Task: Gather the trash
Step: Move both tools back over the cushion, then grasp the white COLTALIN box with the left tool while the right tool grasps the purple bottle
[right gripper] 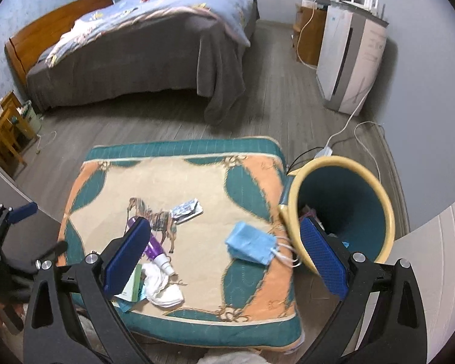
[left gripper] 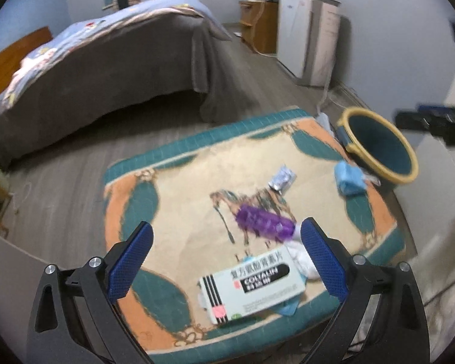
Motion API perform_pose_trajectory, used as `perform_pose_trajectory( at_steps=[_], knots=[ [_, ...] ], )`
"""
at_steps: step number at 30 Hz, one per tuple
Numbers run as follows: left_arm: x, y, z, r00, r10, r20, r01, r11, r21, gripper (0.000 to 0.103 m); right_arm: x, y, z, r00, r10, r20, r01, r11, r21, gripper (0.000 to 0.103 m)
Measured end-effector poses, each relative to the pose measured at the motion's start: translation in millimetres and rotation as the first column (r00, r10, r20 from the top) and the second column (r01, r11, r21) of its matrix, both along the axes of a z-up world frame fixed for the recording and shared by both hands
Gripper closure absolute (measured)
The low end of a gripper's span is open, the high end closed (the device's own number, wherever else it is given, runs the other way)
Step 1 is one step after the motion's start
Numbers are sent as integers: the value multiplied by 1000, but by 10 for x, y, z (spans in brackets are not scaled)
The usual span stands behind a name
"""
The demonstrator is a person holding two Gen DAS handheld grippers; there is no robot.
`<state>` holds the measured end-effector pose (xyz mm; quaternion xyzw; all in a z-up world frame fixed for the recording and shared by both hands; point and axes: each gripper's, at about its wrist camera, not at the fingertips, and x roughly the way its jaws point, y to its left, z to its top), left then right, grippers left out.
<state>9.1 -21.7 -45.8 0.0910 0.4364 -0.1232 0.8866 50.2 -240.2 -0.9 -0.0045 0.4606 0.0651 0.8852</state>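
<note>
grey-draped bed [right gripper: 142, 57] fills the back of the room; nearer me a teal and orange cushion [right gripper: 179, 242] lies on the floor, with a teal bin [right gripper: 342, 209] touching its right edge; on the cushion sit a medicine box [left gripper: 251, 288], a purple bottle [left gripper: 262, 221], white tissue [right gripper: 163, 288], a blue mask [right gripper: 251, 242] just beside the bin, and a foil wrapper [right gripper: 186, 209]; my left gripper [left gripper: 227, 261] and right gripper [right gripper: 224, 254] both hang wide apart, holding nothing.
</note>
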Motion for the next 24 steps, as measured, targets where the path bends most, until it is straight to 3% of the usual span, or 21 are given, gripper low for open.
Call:
perform_pose_trajectory(
  at_steps=[4,9,16,20,24],
  knots=[
    [10,15,-348,997,-24,-73,27,999,38,6,32,37,-223,997,-21,-79,21,1000,-1,6],
    [-46,-8,-736,982,-78,-173,90,994,63,6,37,-56,-273,993,-74,-94,77,996,36,6],
    [-212,-255,-1121,933,-206,-295,264,949,171,6,43,-97,-287,989,-97,-113,103,993,55,6],
    [-125,-277,-1284,933,-178,-312,252,943,217,6,45,-104,-301,988,-95,-121,101,993,52,6],
    [87,-184,-1340,945,-107,-310,178,961,211,6,99,-117,-390,984,-105,-144,112,993,41,6]
  ],
)
